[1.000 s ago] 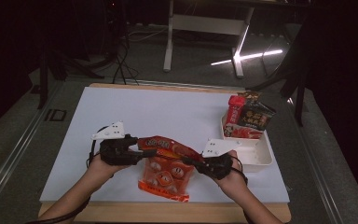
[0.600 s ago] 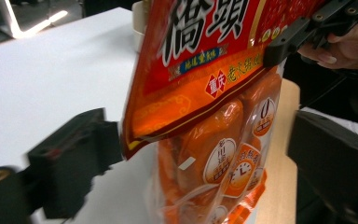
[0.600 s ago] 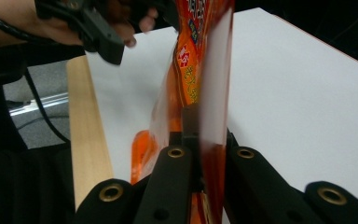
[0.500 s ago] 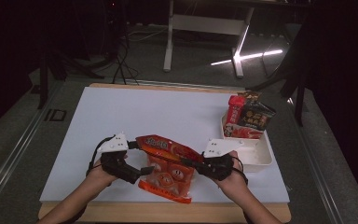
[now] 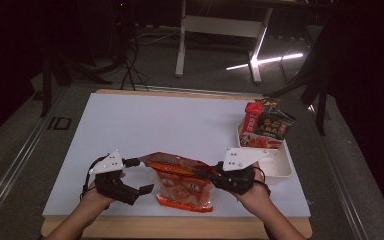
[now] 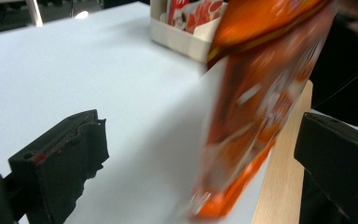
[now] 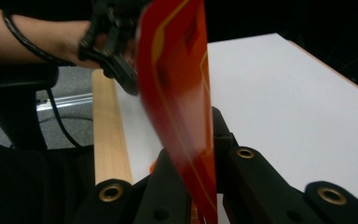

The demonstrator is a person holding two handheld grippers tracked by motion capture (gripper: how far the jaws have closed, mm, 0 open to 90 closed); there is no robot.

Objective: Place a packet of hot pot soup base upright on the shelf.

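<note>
While right gripper [image 5: 211,175] pinches orange packet [image 5: 182,185], left gripper [image 5: 139,176] gapes over white tabletop [image 5: 170,120] (dark room).

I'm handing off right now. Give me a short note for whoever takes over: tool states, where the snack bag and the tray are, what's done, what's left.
Right tool: shut on the orange snack bag, pinching its right edge; the bag hangs off it above the table's near edge.
Left tool: jaws have just been opening and now stand wide, off the bag, just to its left.
White tray: right side of the white table, other snack packs standing in its far end, near end bare.
Done: bag lifted and left with the right tool alone.
Left: probably carry the bag right and set it in the tray's free near end.
</note>
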